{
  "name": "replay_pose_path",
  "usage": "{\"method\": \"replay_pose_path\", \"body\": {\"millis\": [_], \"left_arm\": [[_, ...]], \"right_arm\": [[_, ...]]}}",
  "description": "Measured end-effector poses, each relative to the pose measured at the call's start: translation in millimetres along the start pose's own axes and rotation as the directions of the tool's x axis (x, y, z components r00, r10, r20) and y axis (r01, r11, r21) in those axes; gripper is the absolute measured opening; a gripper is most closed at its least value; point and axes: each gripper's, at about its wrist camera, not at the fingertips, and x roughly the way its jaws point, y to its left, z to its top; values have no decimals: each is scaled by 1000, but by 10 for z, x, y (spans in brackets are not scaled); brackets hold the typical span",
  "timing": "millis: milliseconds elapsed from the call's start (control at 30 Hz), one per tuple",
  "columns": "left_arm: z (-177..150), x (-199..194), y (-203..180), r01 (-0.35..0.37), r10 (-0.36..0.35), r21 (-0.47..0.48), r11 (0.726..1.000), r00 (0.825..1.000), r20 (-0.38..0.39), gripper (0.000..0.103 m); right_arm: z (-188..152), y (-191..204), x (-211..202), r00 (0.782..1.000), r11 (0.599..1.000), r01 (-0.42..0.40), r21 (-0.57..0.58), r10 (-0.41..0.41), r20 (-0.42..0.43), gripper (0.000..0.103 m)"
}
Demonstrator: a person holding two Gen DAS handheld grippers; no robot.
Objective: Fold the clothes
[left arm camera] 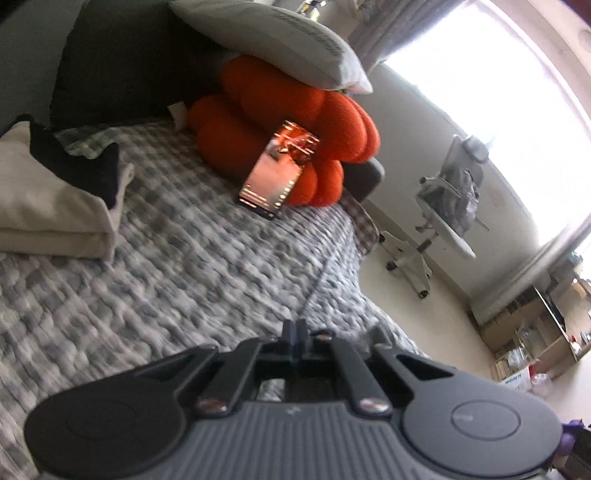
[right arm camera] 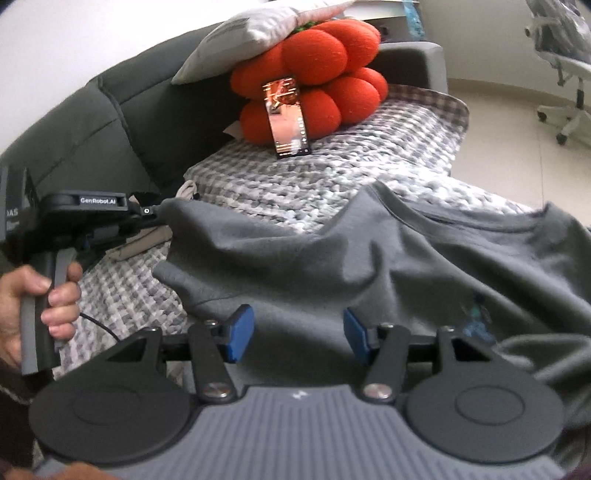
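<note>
A dark grey T-shirt (right arm camera: 369, 258) lies rumpled across the checked bed cover (right arm camera: 369, 162), its collar toward the far right. In the right wrist view my left gripper (right arm camera: 157, 212) is at the left, held by a hand (right arm camera: 59, 295) and shut on a raised corner of the shirt. In its own view the left gripper (left arm camera: 295, 334) shows its fingers pressed together, with only a sliver of dark cloth (left arm camera: 382, 332) beside them. My right gripper (right arm camera: 298, 336) hovers open just above the shirt's near part, with grey cloth between the blue pads (right arm camera: 240, 332) but not pinched.
A folded beige and black stack of clothes (left arm camera: 51, 206) sits on the bed's left. A phone (right arm camera: 288, 118) leans on an orange cushion (right arm camera: 314, 74) under a grey pillow (right arm camera: 251, 33) by the dark headboard (right arm camera: 110, 118). An office chair (left arm camera: 443, 206) stands on the floor beyond.
</note>
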Motion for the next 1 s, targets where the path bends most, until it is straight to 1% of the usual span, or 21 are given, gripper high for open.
{"method": "replay_pose_path", "body": {"millis": [67,167,267,333,367,467,533,600,733,767,833,867,900,933,967,1000], "left_arm": [[-21,-8,31,17,-17,11,1000,1000,-12,0],[-106,-39,41,73,-72,41,997,997,-13,0],[-195,-71,49,130,-129,72,989,992,-13,0],[-254,-92,54,167,-167,93,981,986,-15,0],[-300,-119,22,196,-195,118,974,981,-17,0],[-451,-210,-106,283,-283,197,939,959,-33,0],[-543,-240,-182,330,-325,223,917,944,-61,0],[-639,-250,-253,370,-357,244,896,929,-99,0],[-842,-217,-360,409,-372,266,873,911,-177,0],[-892,-192,-364,414,-372,266,871,908,-195,0],[-976,-153,-368,409,-359,268,872,908,-218,0],[-1018,-135,-370,406,-352,269,873,908,-228,0],[-1059,-116,-372,403,-345,271,874,908,-238,0],[-1101,-98,-374,400,-337,272,875,908,-249,0],[-1122,-98,-372,395,-330,275,877,909,-254,0],[-1128,-106,-373,391,-326,279,877,911,-253,0]], "right_arm": [[96,1,60,1000,1000,13,-22,-13,3,58],[278,-17,165,1000,999,27,-40,-27,10,58],[499,-47,317,1000,1000,6,-22,-6,4,58],[616,-39,439,1000,1000,-10,-12,10,-14,55],[670,-28,502,1000,1000,-16,-8,16,-24,52],[776,63,685,998,1000,-27,-11,26,-62,48],[809,125,793,996,1000,-11,-23,9,-84,48],[810,165,895,993,999,20,-33,-24,-113,45],[776,217,1113,980,994,94,-59,-103,-170,41],[768,234,1171,975,990,117,-73,-128,-179,39],[749,263,1282,964,980,168,-106,-186,-191,35],[738,276,1336,956,973,196,-125,-218,-196,30],[714,285,1388,947,962,227,-151,-255,-197,21],[690,293,1441,936,950,258,-178,-291,-197,17],[678,299,1456,935,945,266,-191,-301,-188,14],[667,305,1469,934,940,273,-203,-310,-178,8]]}}
